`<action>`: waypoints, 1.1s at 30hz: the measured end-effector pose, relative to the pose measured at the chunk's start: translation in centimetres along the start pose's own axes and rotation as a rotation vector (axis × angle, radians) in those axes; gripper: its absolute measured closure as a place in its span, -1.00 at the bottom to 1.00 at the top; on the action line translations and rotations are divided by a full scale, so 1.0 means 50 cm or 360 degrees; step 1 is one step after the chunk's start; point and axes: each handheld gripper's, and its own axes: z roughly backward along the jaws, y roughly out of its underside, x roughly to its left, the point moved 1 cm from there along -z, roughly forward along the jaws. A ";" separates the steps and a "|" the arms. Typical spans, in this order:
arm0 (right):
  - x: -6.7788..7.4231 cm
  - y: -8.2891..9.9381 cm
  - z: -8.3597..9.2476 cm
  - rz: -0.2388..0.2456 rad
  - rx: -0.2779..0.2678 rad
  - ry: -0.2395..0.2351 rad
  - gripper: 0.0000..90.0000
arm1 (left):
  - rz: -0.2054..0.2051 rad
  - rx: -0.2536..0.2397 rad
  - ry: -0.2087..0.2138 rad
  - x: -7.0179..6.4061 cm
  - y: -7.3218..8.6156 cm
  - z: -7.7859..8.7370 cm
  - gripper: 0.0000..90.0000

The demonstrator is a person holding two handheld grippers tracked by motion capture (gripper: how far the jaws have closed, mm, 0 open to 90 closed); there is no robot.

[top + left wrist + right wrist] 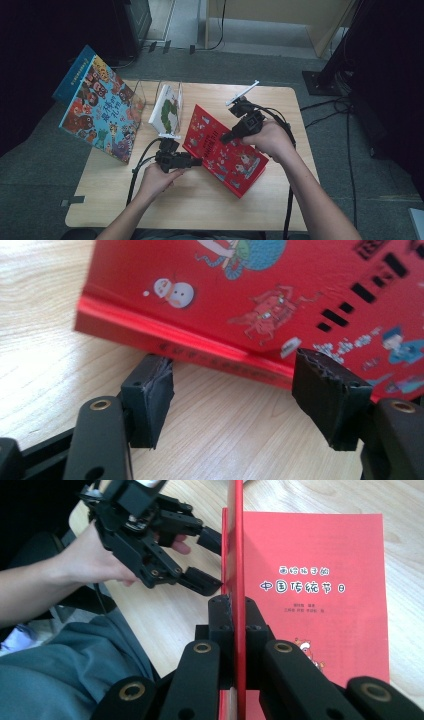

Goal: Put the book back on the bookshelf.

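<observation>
Big wooden table (pixel 280 200), pale and smooth, under everything.

On it, near the middle, a red book (pixel 235 162) with little cartoon pictures, a snowman (pixel 172 290) among them. Front cover lifted up on edge, title page (pixel 320 590) lying flat beneath it.

At ten o'clock from the red book, a big colourful animal book (pixel 100 112), leaning tilted at the table's far left corner. Just beside that, at eleven o'clock from the red book, a white book with a green picture (pixel 167 110), standing between clear stand plates.

At two o'clock from the red book's middle, the right hand (pixel 272 140) with the right gripper (pixel 235 605). Jaws pressed together on the thin red cover, pinching it, cover standing straight up between the black pads.

At nine o'clock from the red book, the left hand (pixel 160 180) with the left gripper (pixel 235 390). Jaws spread wide, pointing at the book's near edge. Pads (pixel 150 400) apart from the book's sides, squeezing nothing. Tips right at the red edge, close beside it, resting just above the wood.
</observation>
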 end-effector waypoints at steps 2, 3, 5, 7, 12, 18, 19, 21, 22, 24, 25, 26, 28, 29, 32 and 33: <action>-0.001 0.002 -0.001 0.0010 -0.0006 -0.0010 0.96 | 0.0004 -0.0005 0.0003 0.000 -0.001 -0.001 -0.35; -0.002 0.003 -0.002 0.0004 -0.0011 -0.0013 0.96 | 0.0011 -0.0004 0.0009 0.000 -0.002 -0.001 -0.35; -0.005 0.008 -0.002 0.0004 -0.0022 -0.0034 0.96 | 0.0038 -0.0019 0.0030 0.003 -0.005 0.002 -0.36; -0.010 0.015 -0.002 -0.0003 -0.0045 -0.0064 0.96 | 0.0052 -0.0034 0.0040 0.006 -0.010 0.007 -0.39; -0.026 0.041 -0.006 0.0012 -0.0105 -0.0153 0.95 | 0.0042 -0.0052 0.0032 0.002 -0.027 0.017 -0.47; -0.039 0.067 0.003 0.0073 -0.0224 -0.0295 0.96 | 0.0103 -0.0213 0.0343 0.005 -0.042 0.037 -0.64; -0.039 0.069 0.002 0.0072 -0.0230 -0.0307 0.97 | 0.0035 -0.0253 0.0309 -0.004 -0.047 0.048 -0.64; -0.040 0.077 -0.008 0.0107 -0.0208 -0.0358 0.97 | -0.0046 -0.0307 0.0280 -0.015 -0.058 0.074 -0.62; -0.041 0.080 -0.015 0.0132 -0.0213 -0.0384 0.97 | -0.0060 -0.0340 0.0287 -0.014 -0.064 0.088 -0.56; -0.044 0.084 -0.028 0.0153 -0.0210 -0.0425 0.97 | -0.0063 -0.0398 0.0331 -0.008 -0.070 0.115 -0.33; -0.046 0.085 -0.034 0.0164 -0.0217 -0.0444 0.97 | -0.0078 -0.0426 0.0361 -0.006 -0.071 0.126 -0.20; -0.047 0.085 -0.039 0.0186 -0.0215 -0.0452 0.96 | -0.0109 -0.0434 0.0380 -0.004 -0.073 0.137 -0.08; -0.049 0.084 -0.046 0.0253 -0.0237 -0.0438 0.90 | -0.0185 -0.0416 0.0393 -0.006 -0.077 0.154 0.11; -0.049 0.083 -0.049 0.0282 -0.0244 -0.0385 0.83 | -0.0227 -0.0404 0.0393 -0.010 -0.080 0.160 0.22; -0.050 0.076 -0.052 0.0345 -0.0254 -0.0290 0.71 | -0.0319 -0.0355 0.0379 -0.018 -0.087 0.176 0.38; -0.050 0.075 -0.053 0.0360 -0.0274 -0.0264 0.68 | -0.0338 -0.0343 0.0378 -0.020 -0.089 0.181 0.42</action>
